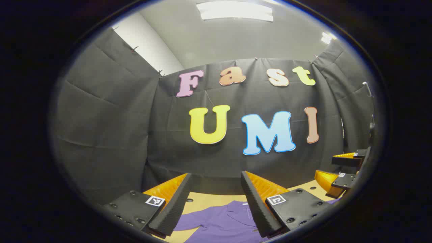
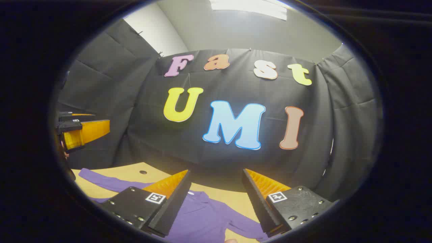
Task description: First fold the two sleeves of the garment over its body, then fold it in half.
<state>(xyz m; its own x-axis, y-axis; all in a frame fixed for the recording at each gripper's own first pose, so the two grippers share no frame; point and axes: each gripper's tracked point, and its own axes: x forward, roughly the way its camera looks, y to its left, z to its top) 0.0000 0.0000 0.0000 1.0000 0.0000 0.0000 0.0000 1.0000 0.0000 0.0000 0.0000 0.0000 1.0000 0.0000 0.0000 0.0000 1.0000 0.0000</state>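
Observation:
A purple long-sleeved garment (image 1: 222,221) lies spread on the light wooden table (image 1: 209,199), collar toward the back wall. In the left gripper view my left gripper (image 1: 214,202) hangs open above it, nothing between its fingers. In the right gripper view the garment (image 2: 202,219) shows again, one sleeve (image 2: 101,180) stretched to the left and the other sleeve (image 2: 243,226) running to the lower right. My right gripper (image 2: 216,199) is open above the collar area, empty. The right gripper (image 1: 341,170) also appears at the right edge of the left gripper view, and the left gripper (image 2: 82,133) at the left edge of the right gripper view.
The black cloth wall (image 1: 236,158) closes the booth just behind the table's far edge. Small round holes (image 2: 143,172) dot the table top. Bare wood (image 2: 135,170) lies between the garment and the wall.

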